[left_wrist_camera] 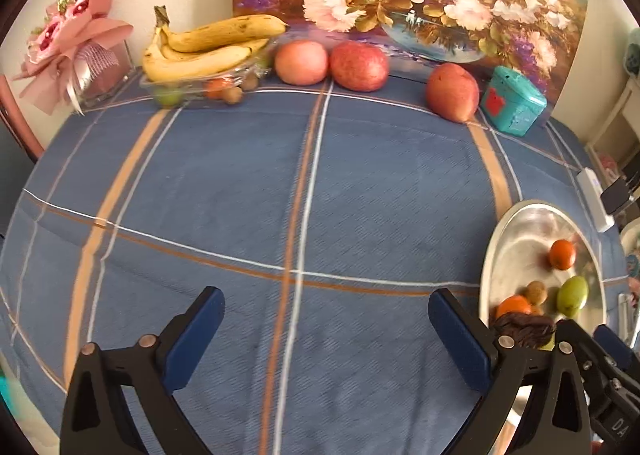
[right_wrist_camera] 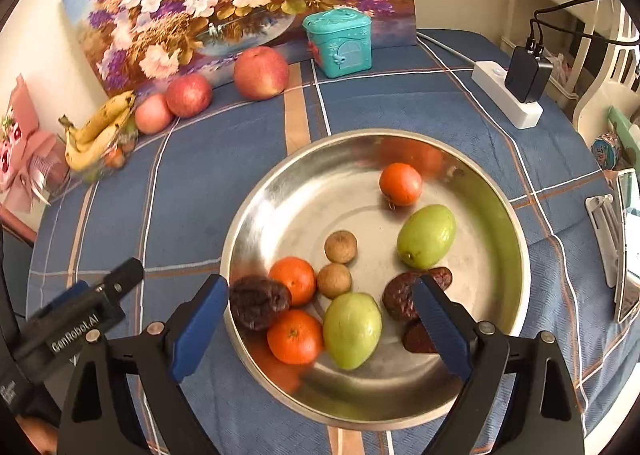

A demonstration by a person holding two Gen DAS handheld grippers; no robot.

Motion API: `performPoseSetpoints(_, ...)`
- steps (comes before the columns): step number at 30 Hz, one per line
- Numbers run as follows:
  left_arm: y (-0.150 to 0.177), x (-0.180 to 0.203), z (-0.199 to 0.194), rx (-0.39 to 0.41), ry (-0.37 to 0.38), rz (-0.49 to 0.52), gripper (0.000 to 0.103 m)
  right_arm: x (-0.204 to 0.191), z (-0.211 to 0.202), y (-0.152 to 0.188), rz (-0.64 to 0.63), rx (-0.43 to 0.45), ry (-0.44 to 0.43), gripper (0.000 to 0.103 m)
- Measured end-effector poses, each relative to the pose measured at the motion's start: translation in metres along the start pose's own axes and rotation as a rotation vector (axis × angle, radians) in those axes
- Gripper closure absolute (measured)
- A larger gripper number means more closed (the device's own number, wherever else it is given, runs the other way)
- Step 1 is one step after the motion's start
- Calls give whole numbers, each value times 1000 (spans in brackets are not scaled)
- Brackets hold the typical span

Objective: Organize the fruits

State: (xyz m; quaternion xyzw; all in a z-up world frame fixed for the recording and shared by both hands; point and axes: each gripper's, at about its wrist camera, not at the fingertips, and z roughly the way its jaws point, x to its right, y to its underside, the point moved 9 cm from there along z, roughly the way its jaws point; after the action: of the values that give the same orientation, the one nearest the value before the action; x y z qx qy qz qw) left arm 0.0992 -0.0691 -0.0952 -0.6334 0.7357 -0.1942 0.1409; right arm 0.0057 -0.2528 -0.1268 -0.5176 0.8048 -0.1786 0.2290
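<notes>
Above the near rim of the steel bowl [right_wrist_camera: 496,191], the right gripper [right_wrist_camera: 320,319] is held tilted downward, spread wide and empty. Tangerines, green fruits and dried dates are gathered inside the bowl. Left of the bowl, the left gripper [left_wrist_camera: 326,339] is held wide apart, empty, over the surface [left_wrist_camera: 240,195].

The bowl [right_wrist_camera: 280,183] sits on the table [right_wrist_camera: 192,191]. Apples [right_wrist_camera: 261,73] line the rear edge, with the bananas [right_wrist_camera: 96,135] at their left.

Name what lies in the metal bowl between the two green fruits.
In the right wrist view, only bare metal bowl floor separates the upper green fruit from the lower green fruit.
</notes>
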Motion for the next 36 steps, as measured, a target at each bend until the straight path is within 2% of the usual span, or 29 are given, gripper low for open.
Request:
performPoseSetpoints(3,7,-5,-6,-11,-36,20,0,1,-3,7,-12,0,5,9)
performPoseSetpoints(7,15,-19,-22,-3,-126,39,0,-2,-8,16,-32,-2,9,9)
performPoseSetpoints(12,28,-29,-40,-1,-188,51,0,-4,-19,26,-54,6,16,9)
performPoseSetpoints(16,37,-36,-48,-15,-301,88,0,-6,-27,33,-65,14,16,9)
performPoseSetpoints(25,42,-33,-67,23,-283,121,0,-10,-39,40,-93,28,24,9)
performPoseSetpoints(36,43,-34,-77,46,-260,110,0,-10,-45,39,-90,49,33,9)
